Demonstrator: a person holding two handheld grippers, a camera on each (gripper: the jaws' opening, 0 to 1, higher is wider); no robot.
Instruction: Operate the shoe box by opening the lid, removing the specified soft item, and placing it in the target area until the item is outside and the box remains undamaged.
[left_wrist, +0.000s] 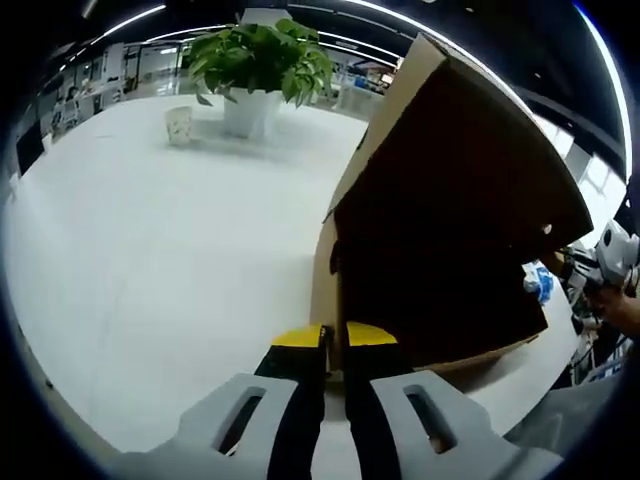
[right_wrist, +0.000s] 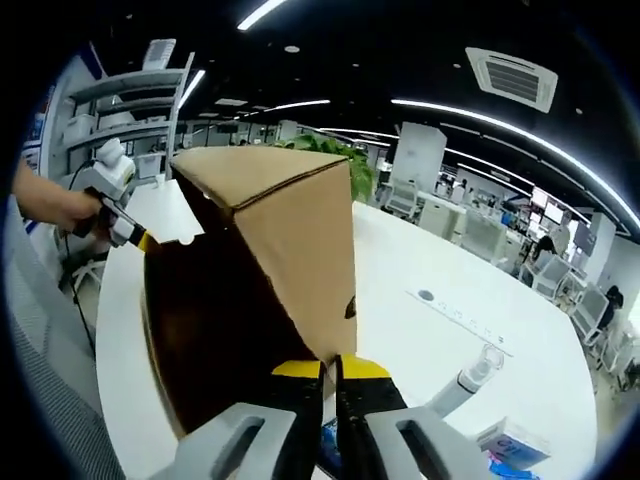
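The shoe box (left_wrist: 450, 200) in the left gripper view stands tilted on the white table (left_wrist: 150, 260), just ahead and right of the left gripper (left_wrist: 335, 335), whose yellow-tipped jaws are nearly closed and pinch the cardboard edge at the box's lower corner. In the right gripper view the box rises directly above the right gripper (right_wrist: 330, 367), whose jaws pinch its bottom corner; the other gripper grips the box's far left edge.

One cardboard box (left_wrist: 450, 210) stands on one white bench (left_wrist: 170, 270). One potted plant (left_wrist: 258, 62) and one small cup (left_wrist: 179, 125) sit at its far end. One bottle (right_wrist: 470, 385) lies beside one packet (right_wrist: 512, 443).
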